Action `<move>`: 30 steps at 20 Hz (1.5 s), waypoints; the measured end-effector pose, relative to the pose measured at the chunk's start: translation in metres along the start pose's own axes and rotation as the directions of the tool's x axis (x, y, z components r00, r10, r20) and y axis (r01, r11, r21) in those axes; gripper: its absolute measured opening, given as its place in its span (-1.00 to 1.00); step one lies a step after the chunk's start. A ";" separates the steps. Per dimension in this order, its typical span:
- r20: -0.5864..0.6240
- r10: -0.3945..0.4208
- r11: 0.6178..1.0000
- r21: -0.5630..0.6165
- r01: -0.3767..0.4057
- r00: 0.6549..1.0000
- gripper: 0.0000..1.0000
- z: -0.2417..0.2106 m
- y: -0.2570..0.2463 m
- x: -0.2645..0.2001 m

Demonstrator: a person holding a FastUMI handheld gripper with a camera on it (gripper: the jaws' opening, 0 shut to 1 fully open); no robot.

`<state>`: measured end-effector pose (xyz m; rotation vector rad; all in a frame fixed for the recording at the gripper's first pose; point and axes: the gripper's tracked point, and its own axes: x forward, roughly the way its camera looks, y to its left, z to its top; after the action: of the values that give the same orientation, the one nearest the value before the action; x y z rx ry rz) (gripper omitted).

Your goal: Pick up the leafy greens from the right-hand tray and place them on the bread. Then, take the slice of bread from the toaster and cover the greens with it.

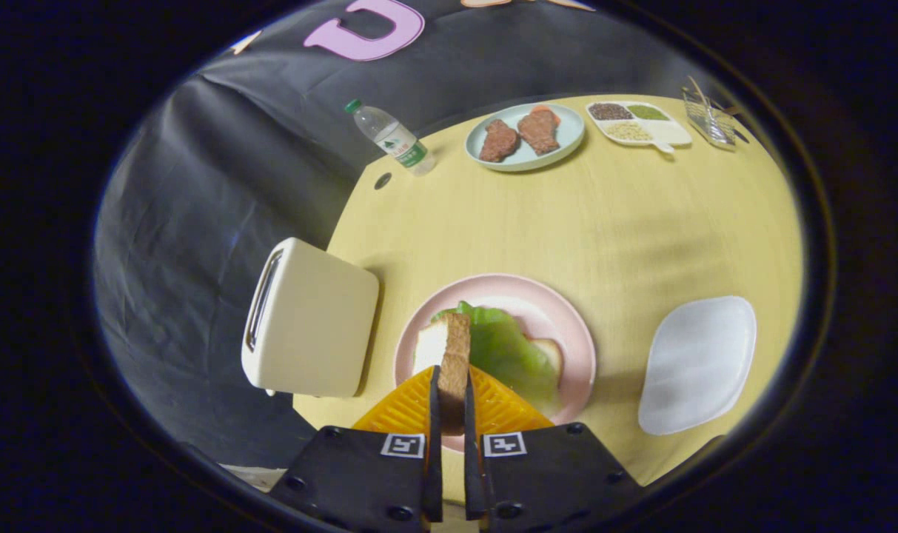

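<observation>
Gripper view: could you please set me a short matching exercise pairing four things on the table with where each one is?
Things:
1. slice of bread
2. greens
3. toaster
4. white tray

Places:
A. empty, right of the pink plate
B. clamped on edge between the fingers of the tool
C. lying on the bread on the pink plate
D. left of the pink plate, by the table's edge

Pairs: 1-B, 2-C, 3-D, 4-A

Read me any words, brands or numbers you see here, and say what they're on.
Nothing is readable.
Water bottle label: print too small and blurred.
Hand-held gripper, shut on the bread slice: two square black-and-white marker patterns, no words.
</observation>
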<state>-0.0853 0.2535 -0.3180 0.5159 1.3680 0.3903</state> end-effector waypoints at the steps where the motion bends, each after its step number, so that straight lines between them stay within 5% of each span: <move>1: -0.002 -0.003 1.000 0.007 0.003 1.000 -0.70 -0.002 -0.003 -0.001; 9: -0.007 -0.061 0.998 -0.028 0.061 0.998 -0.08 -0.007 -0.028 -0.004; 15: 0.051 -0.036 0.999 -0.037 0.038 0.998 1.00 0.005 -0.033 -0.025; 23: 0.264 -0.078 0.984 -0.132 0.116 0.961 1.00 0.041 -0.077 -0.092; 30: 0.477 -0.120 0.966 -0.146 0.214 0.871 1.00 0.078 -0.113 -0.159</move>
<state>-0.0392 0.0637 -0.2415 0.2967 0.8864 0.2326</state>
